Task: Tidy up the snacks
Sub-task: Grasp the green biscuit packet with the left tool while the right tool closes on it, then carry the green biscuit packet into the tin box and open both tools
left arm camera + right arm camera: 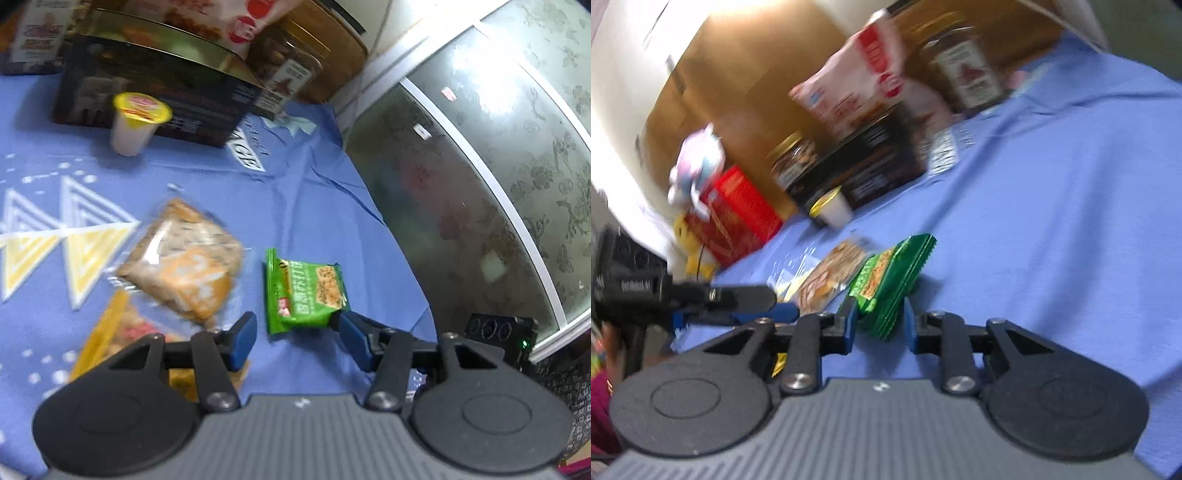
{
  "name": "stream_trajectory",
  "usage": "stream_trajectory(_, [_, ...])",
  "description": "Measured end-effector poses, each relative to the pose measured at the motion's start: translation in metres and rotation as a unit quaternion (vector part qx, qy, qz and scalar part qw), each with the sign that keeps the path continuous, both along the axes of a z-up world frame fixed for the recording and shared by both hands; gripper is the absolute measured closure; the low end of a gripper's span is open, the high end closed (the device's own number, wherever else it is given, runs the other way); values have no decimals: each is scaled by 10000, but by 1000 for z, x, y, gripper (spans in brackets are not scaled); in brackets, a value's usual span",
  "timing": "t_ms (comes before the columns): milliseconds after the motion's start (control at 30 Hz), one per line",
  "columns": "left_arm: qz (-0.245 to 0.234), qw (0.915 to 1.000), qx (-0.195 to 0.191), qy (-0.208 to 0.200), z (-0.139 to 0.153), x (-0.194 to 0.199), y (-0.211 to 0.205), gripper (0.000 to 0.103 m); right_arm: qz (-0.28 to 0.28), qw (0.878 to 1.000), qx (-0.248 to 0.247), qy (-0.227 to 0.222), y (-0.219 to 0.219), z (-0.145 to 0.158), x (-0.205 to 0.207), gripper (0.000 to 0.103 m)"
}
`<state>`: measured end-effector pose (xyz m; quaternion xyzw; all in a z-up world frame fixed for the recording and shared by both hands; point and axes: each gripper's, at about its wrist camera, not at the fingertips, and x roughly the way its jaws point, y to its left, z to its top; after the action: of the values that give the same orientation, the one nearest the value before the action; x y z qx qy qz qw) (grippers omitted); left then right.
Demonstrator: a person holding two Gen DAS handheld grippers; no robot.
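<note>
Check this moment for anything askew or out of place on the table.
The green cracker packet is tipped up on edge between the right gripper fingers instead of lying flat. The blue tablecloth is creased near the black box. Nothing looks spilled or torn.

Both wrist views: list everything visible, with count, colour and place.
green snack packet: one, green, on the cloth between the right gripper's fingers
clear-wrapped snack: one, tan and orange, beside the green packet
cup: one, white with yellow lid, before the dark box
dark box: one, black, at the back
jars: two, brown, at the back
red box: one, far corner
tablecloth: blue
left gripper: black, blue fingers, open
right gripper: black, blue fingers
</note>
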<state>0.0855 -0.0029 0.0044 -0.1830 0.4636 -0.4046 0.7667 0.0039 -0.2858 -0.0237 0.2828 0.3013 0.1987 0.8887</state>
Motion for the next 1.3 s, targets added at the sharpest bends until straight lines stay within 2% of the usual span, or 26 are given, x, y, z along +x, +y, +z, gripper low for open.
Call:
stream_trajectory(33, [-77,10000,14,-1,0,1,-8,49,-62,9997,236,78,-9,-4,-2,74])
stream_trajectory(100, [-194,9998,58,3,-1,6,-27,36,-151,9967,748,271,-25,-15,-6,74])
stream_trajectory(267, [-404,9988,143,218,-16,16,-62,35,-154,9803,1908,485,-48,-31,-15,76])
stream_trajectory(333, [-379,9991,134,158,-18,15,-65,40,-201,9770,2061,517,-53,-33,-16,77])
stream_trajectory(367, [-322,9993,159,139,-17,16,-64,54,-212,9769,2063,511,-55,-33,-16,77])
stream_trajectory(400, [-249,9994,217,117,-18,17,-62,60,-199,9766,2084,500,-56,-33,-16,77])
stream_trajectory(467, [-146,9996,132,225,-19,21,-56,64,-153,9781,2023,465,-55,-31,-16,77])
stream_trajectory(567, [4,9999,106,104,-13,20,-46,68,3,9843,1740,306,-46,-22,-14,77])
stream_trajectory(700, [167,9995,76,-244,1,17,-30,68,269,9917,1257,18,-27,-7,-10,77])
stream_trajectory(967, [222,9993,-110,-294,8,11,-9,68,501,9971,417,-385,4,16,-15,77])
stream_trajectory(1300, [426,9980,-224,-414,17,2,14,68,704,9961,228,-478,28,24,-14,76])
